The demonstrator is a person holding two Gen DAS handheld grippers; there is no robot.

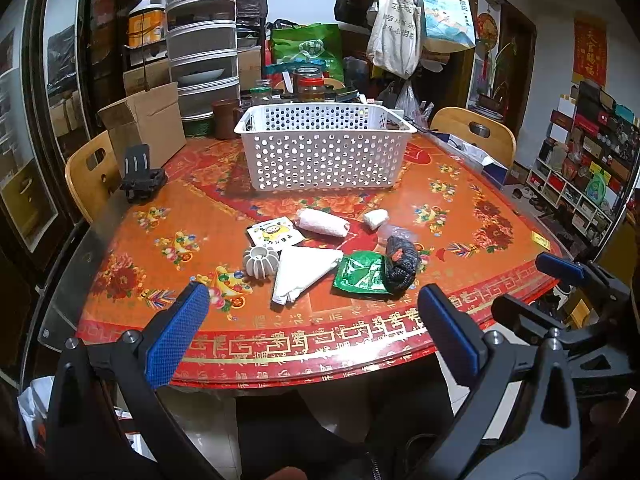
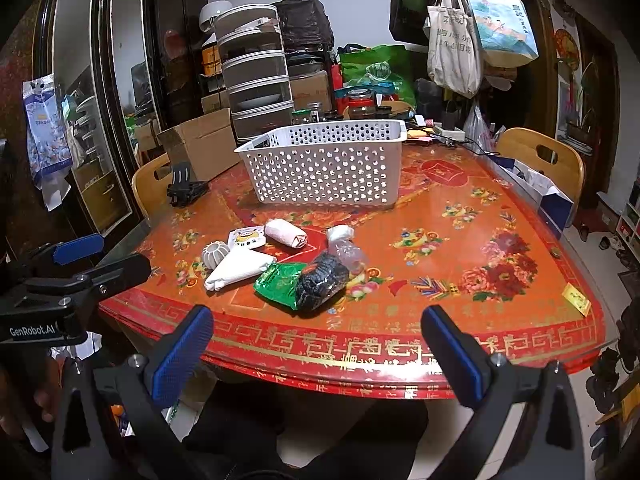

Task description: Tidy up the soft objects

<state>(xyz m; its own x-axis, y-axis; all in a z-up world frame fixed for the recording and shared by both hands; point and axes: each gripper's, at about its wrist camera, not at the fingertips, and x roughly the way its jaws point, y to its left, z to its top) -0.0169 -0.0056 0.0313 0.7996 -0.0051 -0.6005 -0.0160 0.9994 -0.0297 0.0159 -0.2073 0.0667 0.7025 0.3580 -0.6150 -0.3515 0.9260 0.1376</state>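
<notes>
Blue-padded fingers of the left hand-held gripper point(image 1: 312, 300) stand spread wide and hold nothing, hovering at the near edge of the red, flower-patterned surface point(image 1: 460, 216) in the left wrist view. Just beyond them lies a cluster of items: a white ribbed ornament point(image 1: 260, 261) touching a folded white cloth point(image 1: 302, 274), a green packet point(image 1: 362, 274) partly under a dark knitted bundle point(image 1: 401, 262), a pinkish rolled towel point(image 1: 323, 222), a smaller white roll point(image 1: 376, 218) and a yellow cartoon card point(image 1: 274, 233). A white perforated basket point(image 1: 324, 148) sits farther back, well apart from the cluster. From the right wrist view, the right hand-held gripper point(image 2: 316, 328) is likewise spread and empty above the surface's near rim point(image 2: 400, 364), with the left tool's blue pad at the frame's left edge. The folded cloth point(image 2: 236, 268), green packet point(image 2: 280, 282), dark bundle point(image 2: 322, 280) and rolled towel point(image 2: 286, 234) lie between the gripper and the basket point(image 2: 324, 164). A clear plastic piece point(image 2: 350, 254) rests beside the bundle.
</notes>
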